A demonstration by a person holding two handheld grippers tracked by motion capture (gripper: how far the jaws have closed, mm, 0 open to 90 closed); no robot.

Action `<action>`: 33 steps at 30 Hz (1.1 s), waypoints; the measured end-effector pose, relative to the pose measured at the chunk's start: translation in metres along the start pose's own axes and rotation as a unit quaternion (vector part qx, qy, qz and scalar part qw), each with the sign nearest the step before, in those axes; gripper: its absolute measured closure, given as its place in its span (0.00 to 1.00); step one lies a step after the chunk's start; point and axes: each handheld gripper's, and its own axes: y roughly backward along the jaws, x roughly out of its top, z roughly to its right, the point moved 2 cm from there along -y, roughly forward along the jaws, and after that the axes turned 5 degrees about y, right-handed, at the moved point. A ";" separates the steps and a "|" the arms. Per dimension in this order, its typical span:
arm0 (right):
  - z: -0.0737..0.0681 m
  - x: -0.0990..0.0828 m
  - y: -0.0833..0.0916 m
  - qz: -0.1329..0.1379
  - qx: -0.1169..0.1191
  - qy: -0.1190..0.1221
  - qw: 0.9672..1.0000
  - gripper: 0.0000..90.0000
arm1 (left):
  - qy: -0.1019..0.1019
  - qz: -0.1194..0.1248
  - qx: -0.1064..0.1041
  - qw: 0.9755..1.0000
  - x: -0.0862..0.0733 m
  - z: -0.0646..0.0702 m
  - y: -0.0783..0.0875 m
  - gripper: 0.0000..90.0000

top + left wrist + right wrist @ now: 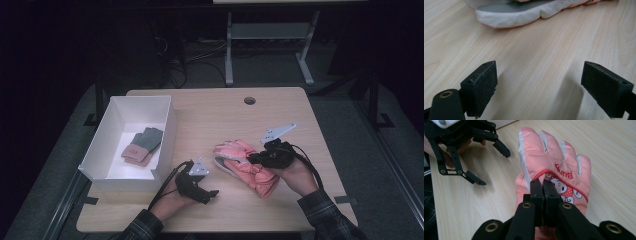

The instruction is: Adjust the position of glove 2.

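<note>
Pink padded cartoon-print glove (554, 167) lies on the wooden tabletop (210, 120), pinched by the clamped right tool (543, 185), left tool (209, 194) gaping empty; that thin fabric pinch could slip when lifted.

High view is dim w/ dark surroundings; only the table (220, 120) is lit, from overhead. Both gripper views are brighter, w/ soft shadows on the wood. Near jaws slightly out of focus.
</note>
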 end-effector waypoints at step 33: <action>0.050 -0.046 0.048 0.044 -0.073 -0.053 0.995 1.00 | 0.005 0.027 -0.025 0.999 0.032 0.008 0.012 0.99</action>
